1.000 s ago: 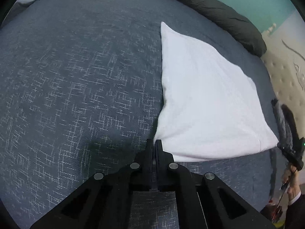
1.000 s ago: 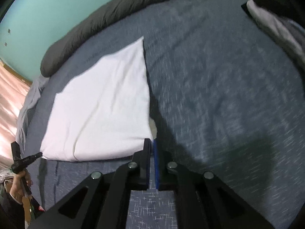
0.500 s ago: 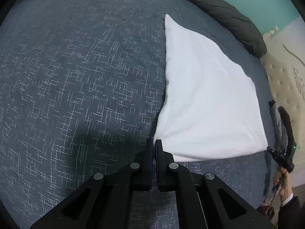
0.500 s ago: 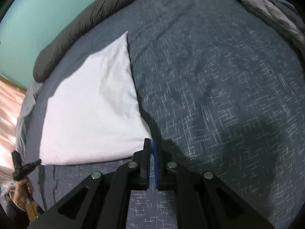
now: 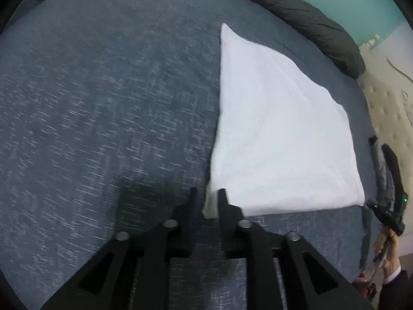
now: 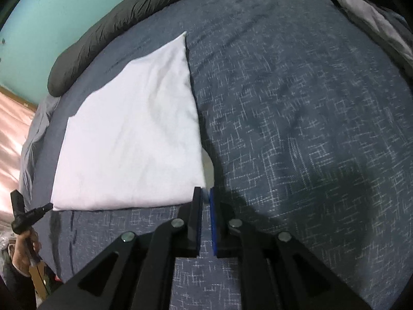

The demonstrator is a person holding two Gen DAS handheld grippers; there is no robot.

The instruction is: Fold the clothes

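White garment [image 5: 278,134] lies folded flat on bed [image 5: 103,103]; left gripper [image 5: 207,201] has just been opening, corner loose between jaws; right gripper [image 6: 205,199] barely parted at near right corner.

Blue-grey patterned bed [image 5: 103,103] with a folded white cloth [image 5: 278,134] flat on it, dark rolled duvet [image 6: 116,28] along its far edge

The folded cloth [image 5: 278,134] lies flat on the bed [image 5: 103,103] — the rolled duvet [image 5: 309,23] runs along the bed's edge behind the cloth, and a heap of clothes [image 6: 374,20] sits well apart to its right.
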